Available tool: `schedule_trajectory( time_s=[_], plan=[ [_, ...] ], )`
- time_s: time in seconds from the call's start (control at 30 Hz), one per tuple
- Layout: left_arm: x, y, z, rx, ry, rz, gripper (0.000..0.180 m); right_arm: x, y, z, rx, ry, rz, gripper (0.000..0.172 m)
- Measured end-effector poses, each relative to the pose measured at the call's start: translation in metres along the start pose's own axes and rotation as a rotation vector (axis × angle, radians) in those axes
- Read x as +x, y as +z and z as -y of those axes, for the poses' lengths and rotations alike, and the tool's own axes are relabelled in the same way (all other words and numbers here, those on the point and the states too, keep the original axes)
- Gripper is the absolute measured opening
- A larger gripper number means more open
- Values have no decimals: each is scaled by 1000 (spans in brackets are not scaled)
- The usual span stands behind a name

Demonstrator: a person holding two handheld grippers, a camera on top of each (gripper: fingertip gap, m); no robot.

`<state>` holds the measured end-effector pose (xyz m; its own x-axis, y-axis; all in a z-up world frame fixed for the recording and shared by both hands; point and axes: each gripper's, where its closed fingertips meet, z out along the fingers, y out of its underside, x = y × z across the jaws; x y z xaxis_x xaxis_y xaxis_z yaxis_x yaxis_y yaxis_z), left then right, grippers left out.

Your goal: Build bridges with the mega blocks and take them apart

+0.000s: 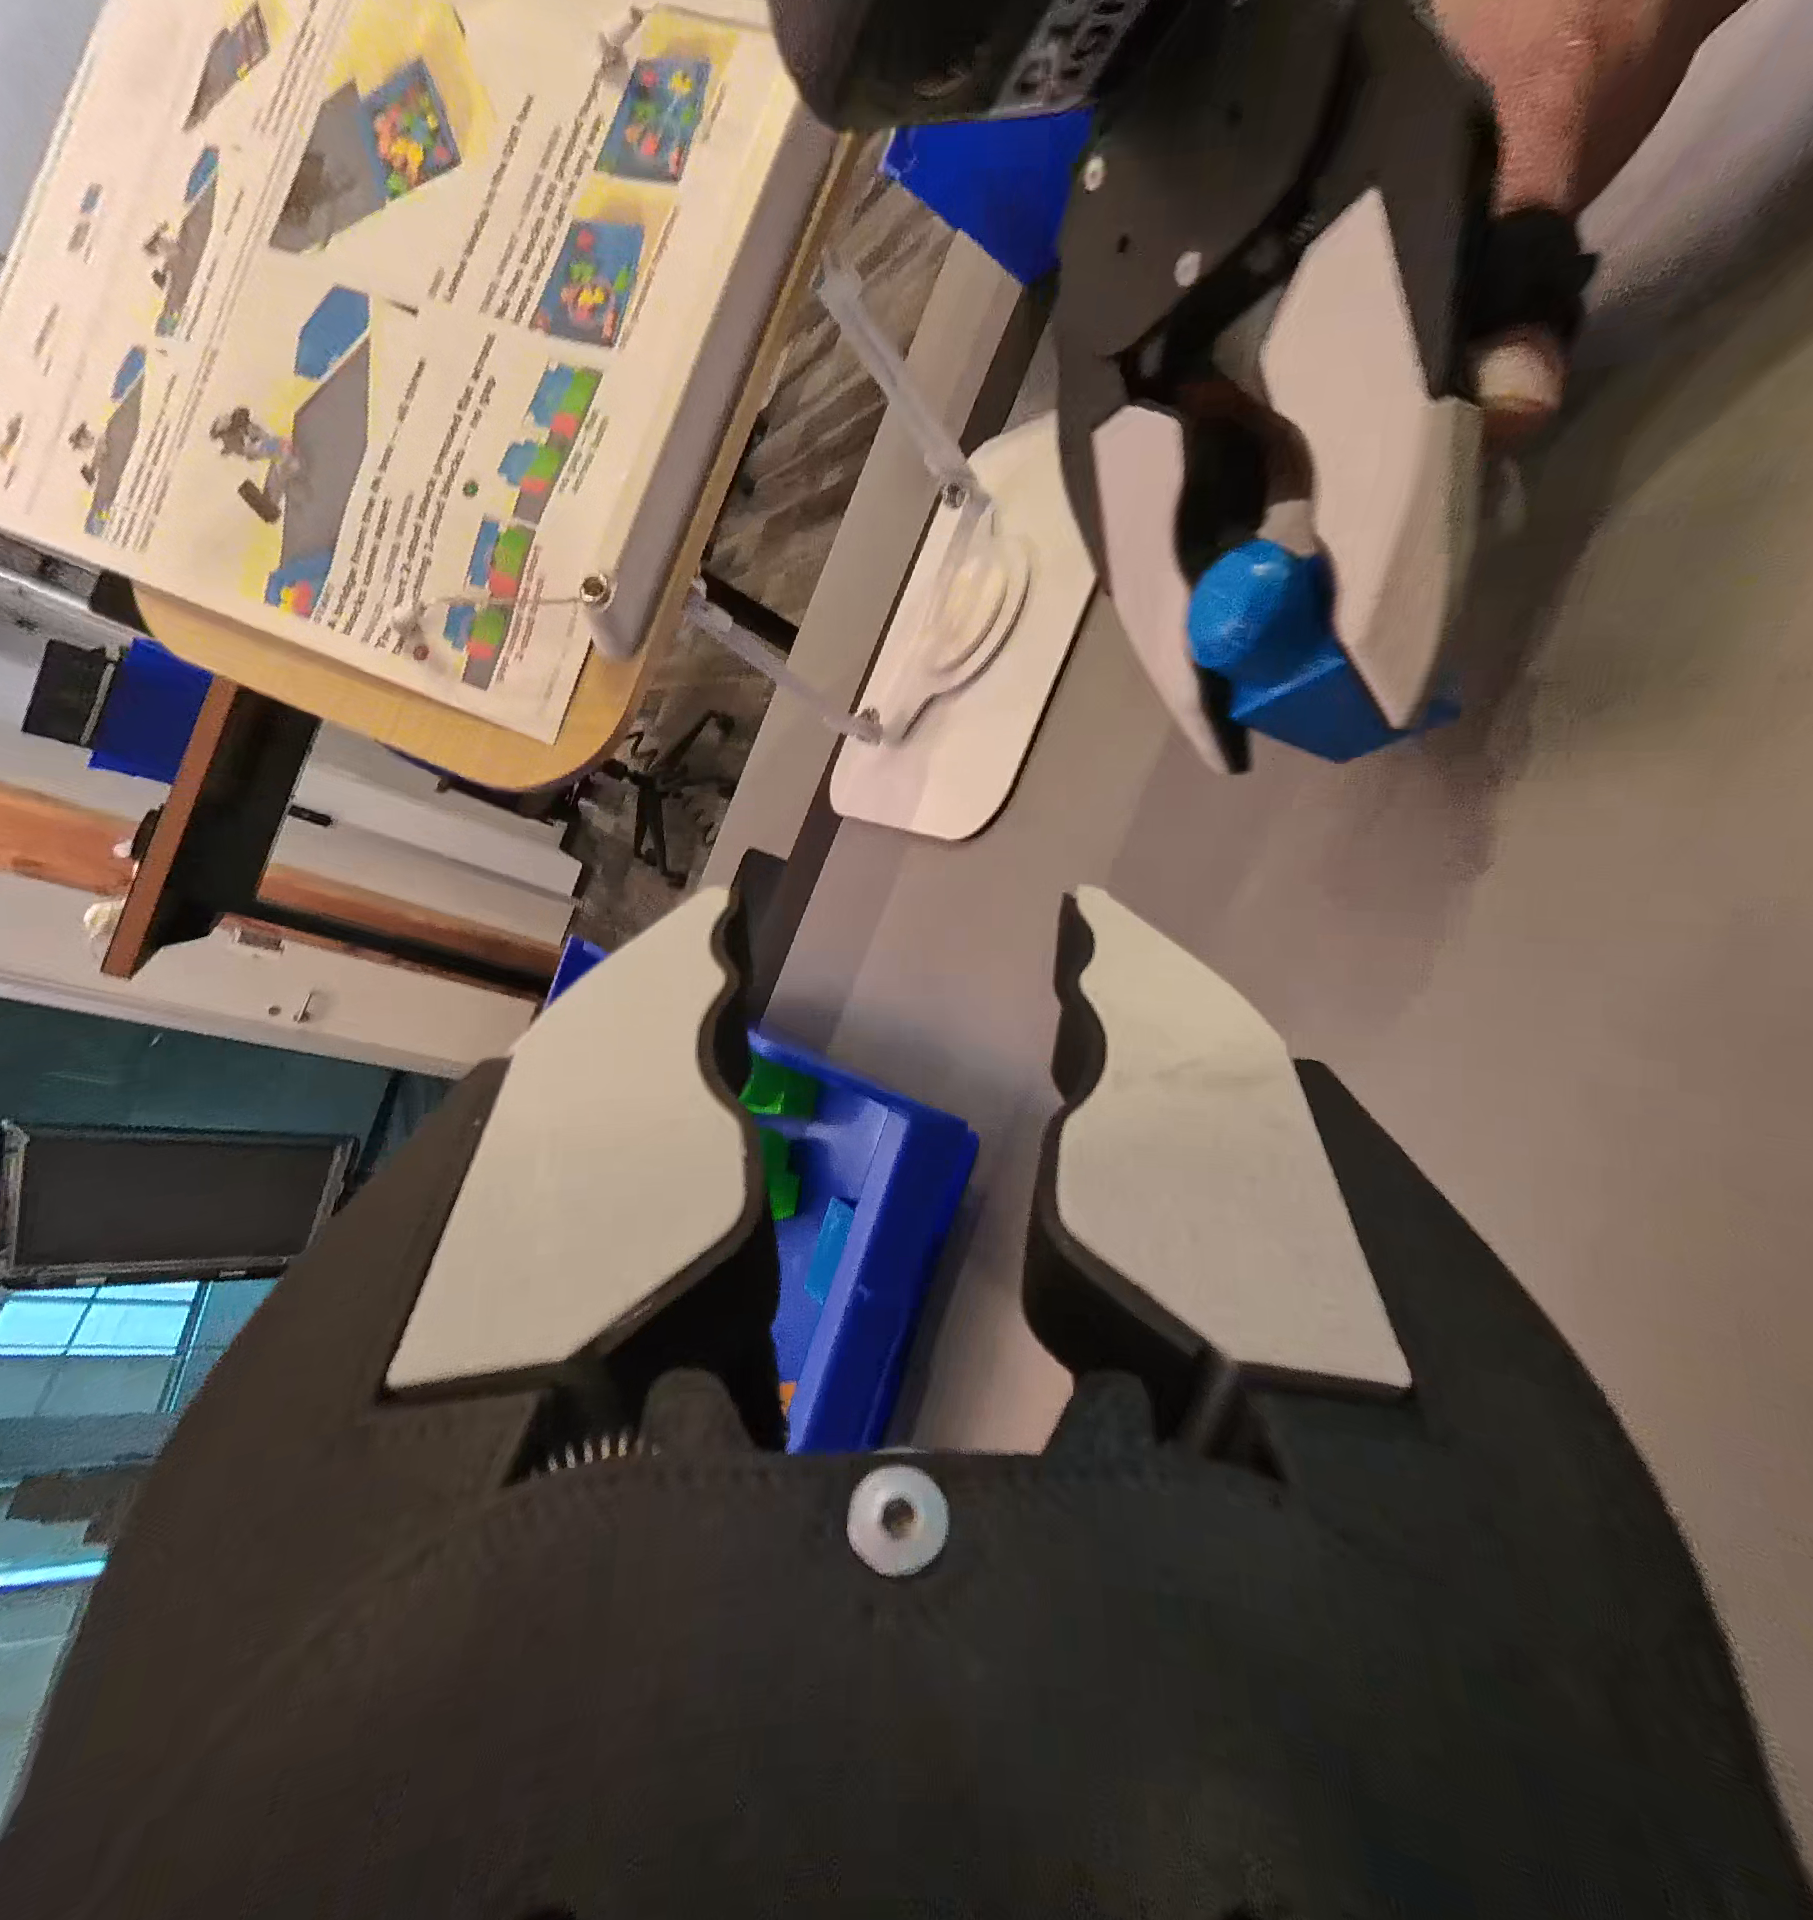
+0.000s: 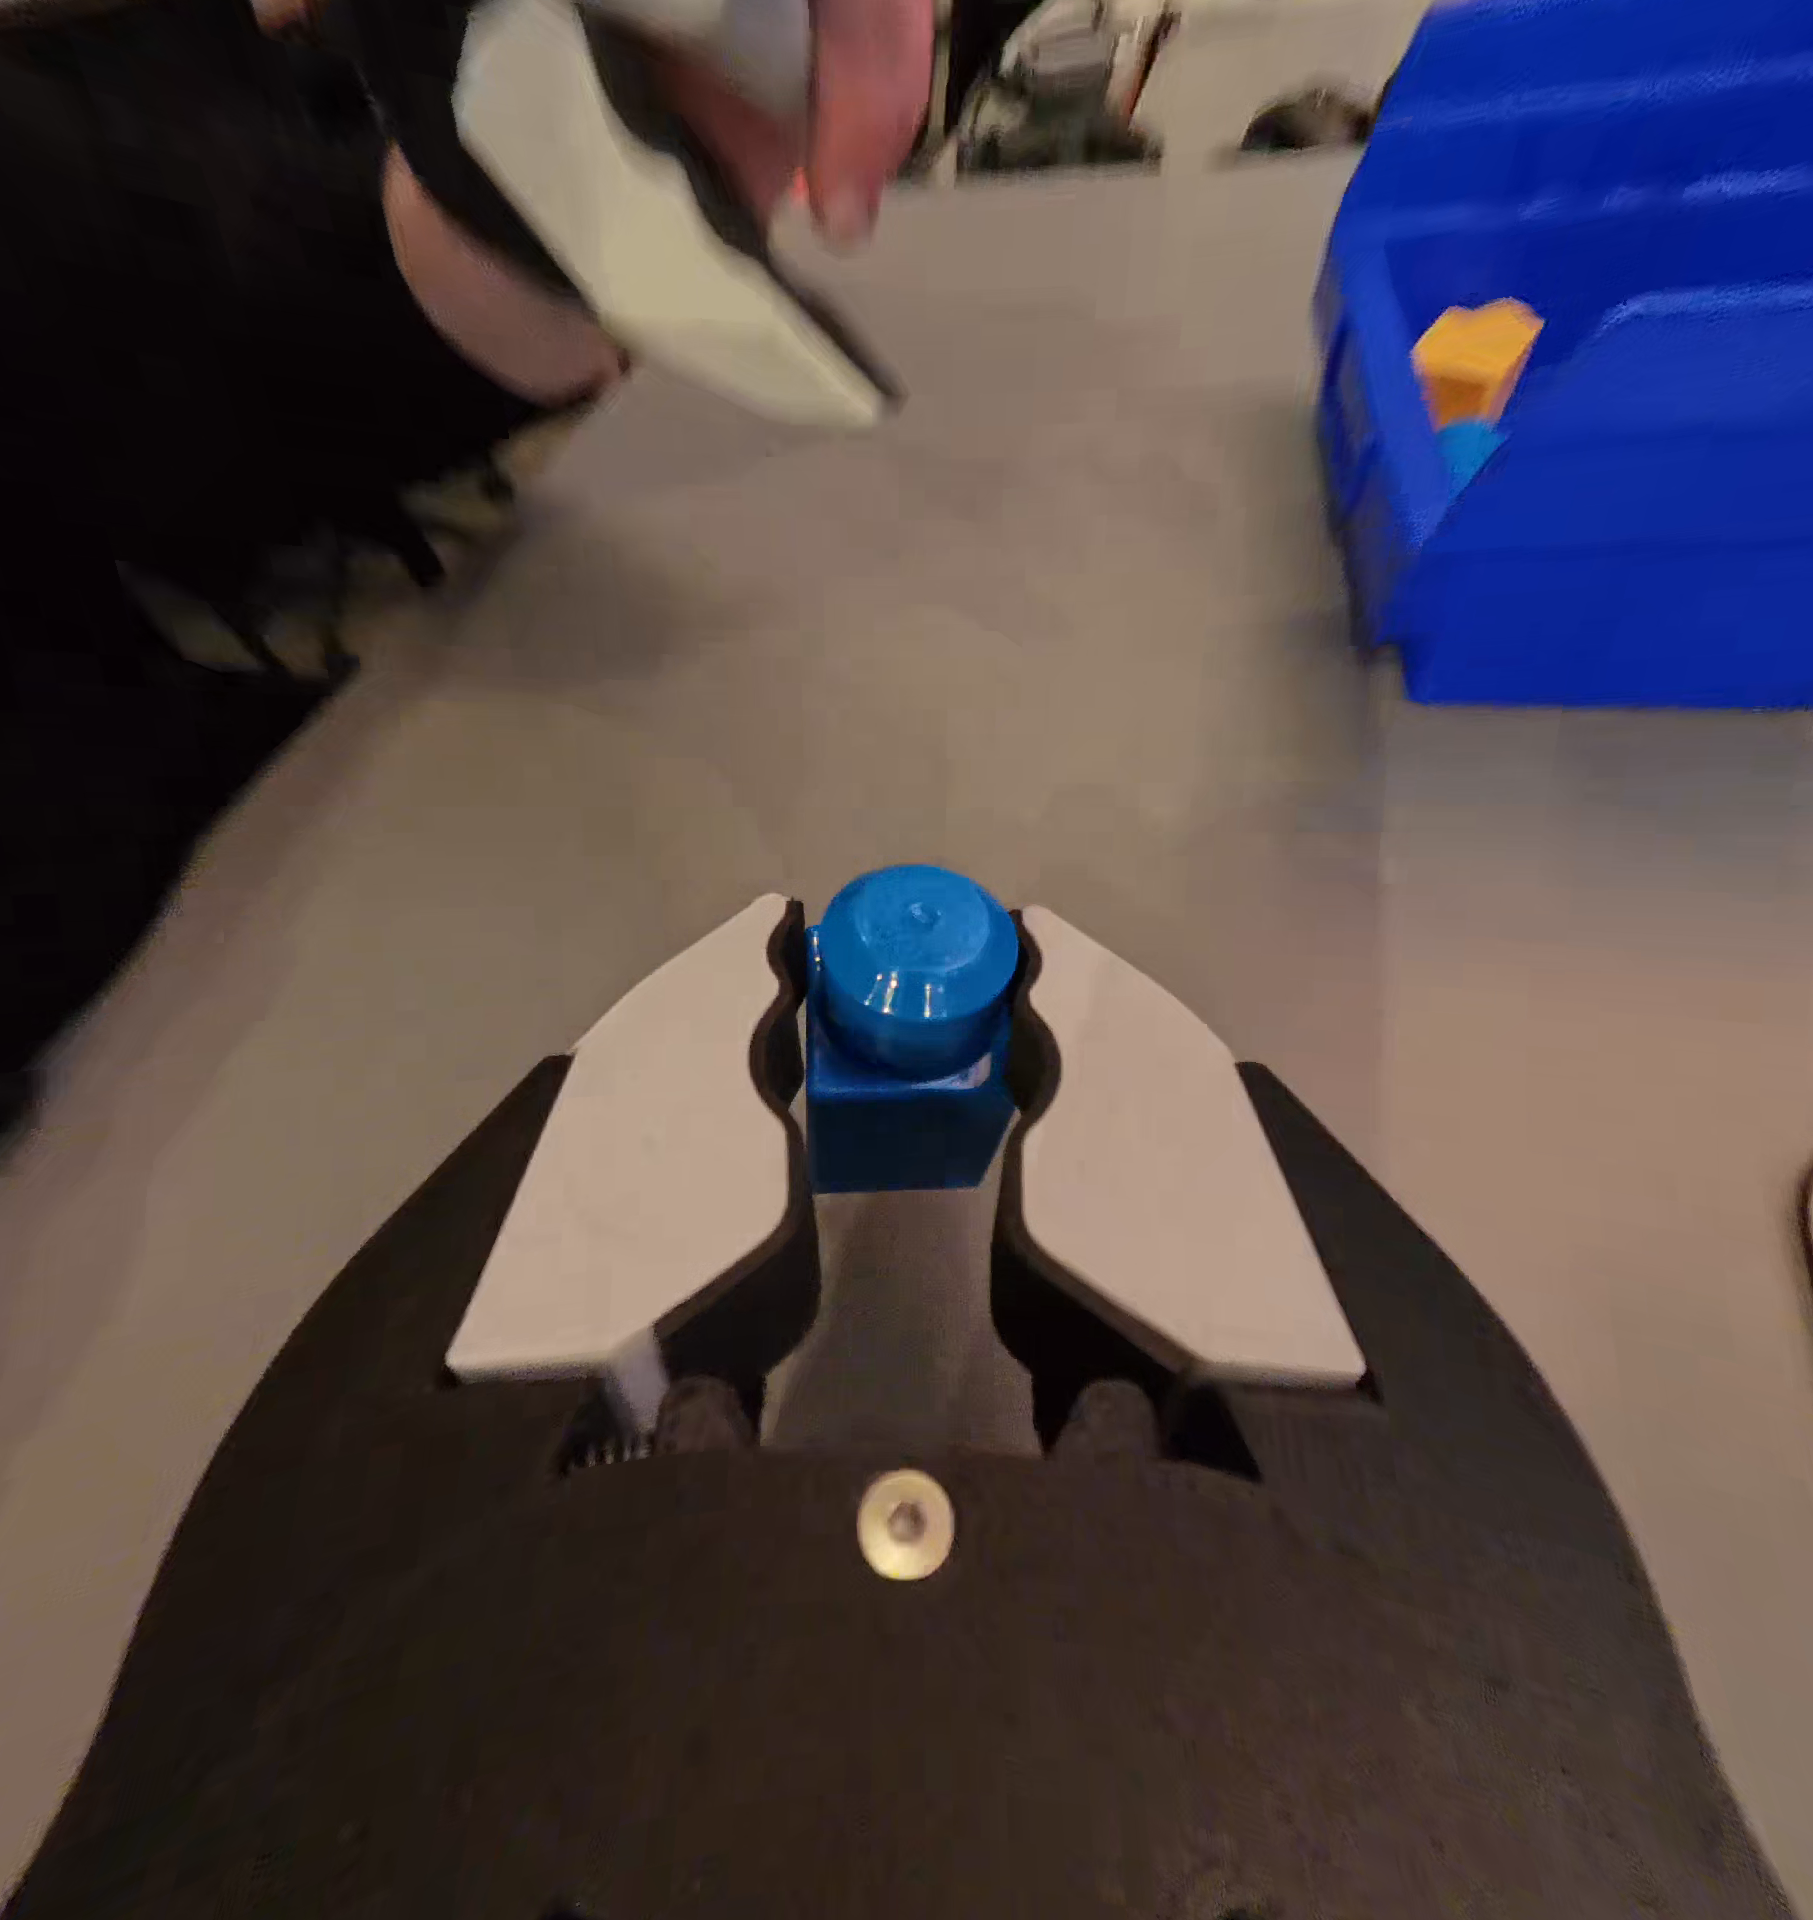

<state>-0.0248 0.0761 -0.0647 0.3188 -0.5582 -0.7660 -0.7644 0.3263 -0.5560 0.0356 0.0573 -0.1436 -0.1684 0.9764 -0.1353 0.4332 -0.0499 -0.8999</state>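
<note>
A single-stud blue plastic block (image 2: 912, 1049) sits clamped between the grey pads (image 2: 673, 1122) of the right gripper (image 2: 912, 935), its round stud pointing forward along the fingers and its square body pinched from both sides, carried just above the bare grey desk (image 2: 881, 675). In the left wrist view the same block (image 1: 1286, 655) appears at the tips of the right gripper (image 1: 1307, 675), angled down toward the desk surface well in from the far edge. The left gripper (image 1: 897, 935) stands apart from it with its jaws spread wide and nothing between them; only the desk and part of the blue plastic bin (image 1: 902, 1195) show through the gap. That bin, holding green blocks (image 1: 777, 1101) and, in the right wrist view, an orange block (image 2: 1473, 358), stands at the desk's edge to the right of the carried piece (image 2: 1629, 520). A white rounded card (image 1: 969, 644) lies at the desk's far edge, with a tilted printed instruction sheet (image 1: 362, 312) beyond it. No bridge or partner block is visible on the desk, so the task appears to be at an early placing step or a late clearing one. The right hand alone has the piece, and open desk lies straight ahead of it. The empty left gripper is the nearer one to the bin.
</note>
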Motion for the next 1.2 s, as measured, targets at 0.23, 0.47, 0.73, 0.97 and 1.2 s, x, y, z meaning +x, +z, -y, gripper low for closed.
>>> schedule_trajectory(
  time_s=[0.23,0.47,0.73,0.97,1.2],
  plan=[
    [14,5,-12,-44,-2,-36,52,-4,19,-35,-237,-98,-28,37],
    [0,5,-35,-99,-65,-35,50,-2,5,-52,-316,-119,-53,54],
    [-59,26,-126,-367,-387,-203,46,-1,-8,-43,-208,-140,-95,49],
    [-45,65,-165,-599,-743,-534,55,-3,-6,-48,-218,-150,-83,43],
    [-25,76,-204,-830,-704,-631,69,-6,-5,-49,-229,-162,-72,40]
  ],
)
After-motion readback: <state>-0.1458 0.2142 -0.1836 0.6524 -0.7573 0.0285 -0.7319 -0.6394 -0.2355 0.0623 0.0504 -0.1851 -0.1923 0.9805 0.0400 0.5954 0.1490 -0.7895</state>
